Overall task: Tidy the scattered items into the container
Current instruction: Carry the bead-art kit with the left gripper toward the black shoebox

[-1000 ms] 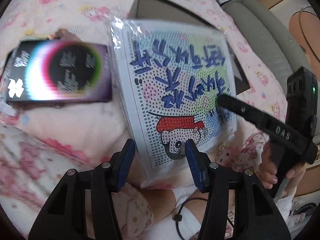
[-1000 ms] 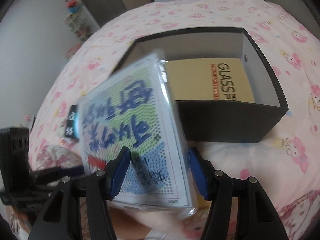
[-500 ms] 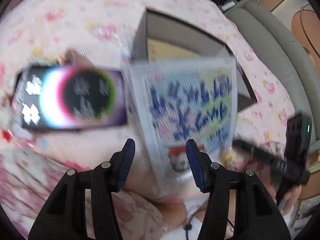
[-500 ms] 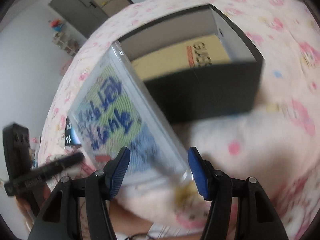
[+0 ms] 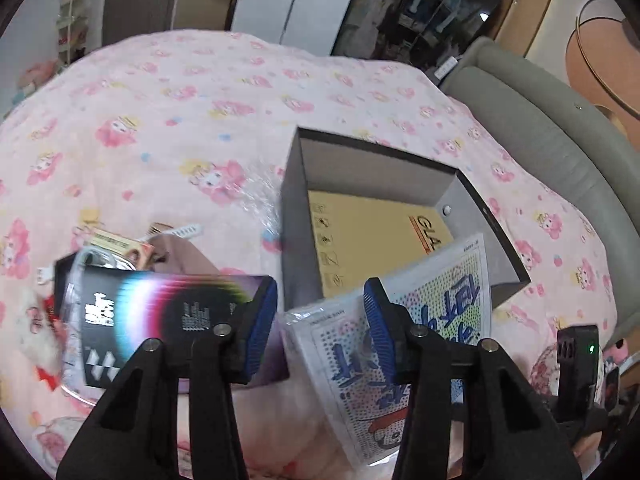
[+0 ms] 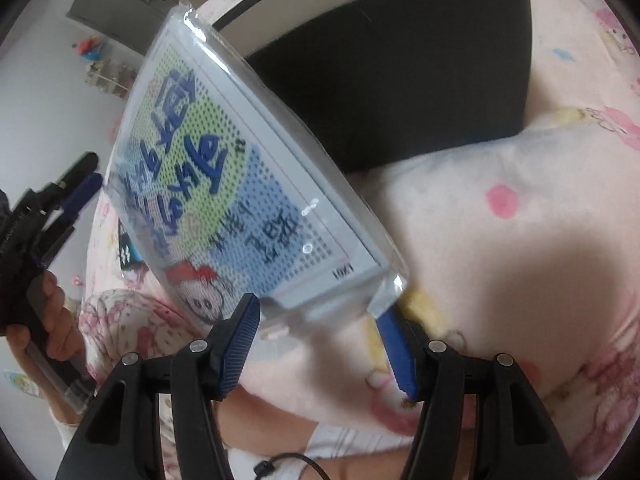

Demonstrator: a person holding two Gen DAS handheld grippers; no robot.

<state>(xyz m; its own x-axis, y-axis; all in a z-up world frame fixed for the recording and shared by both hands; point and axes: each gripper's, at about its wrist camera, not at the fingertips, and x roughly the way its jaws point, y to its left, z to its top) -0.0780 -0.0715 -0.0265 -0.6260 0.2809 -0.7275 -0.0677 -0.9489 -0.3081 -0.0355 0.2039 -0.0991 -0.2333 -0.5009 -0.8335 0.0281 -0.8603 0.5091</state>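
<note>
A plastic-wrapped cartoon booklet (image 6: 240, 184) with blue lettering leans tilted against the near wall of the black box (image 6: 400, 80). It also shows in the left wrist view (image 5: 440, 320), its top edge over the box rim. My right gripper (image 6: 320, 344) is open, fingers either side of the booklet's lower edge, not clamping it. My left gripper (image 5: 320, 328) is open and empty, between the booklet and a dark box with a rainbow ring (image 5: 168, 316). The black box (image 5: 296, 208) holds a tan "GLASS" package (image 5: 368, 240).
Everything lies on a pink cartoon-print blanket (image 5: 180, 120). Small cards and a white cable (image 5: 120, 244) lie behind the rainbow box, beside a red and white plush (image 5: 36, 324). A grey padded headboard (image 5: 560, 152) runs along the right. Furniture stands beyond the bed.
The booklet has swung up from lying flat to leaning against the box wall. Both cameras have tilted up and pulled back, and the left one now sees the whole box.
</note>
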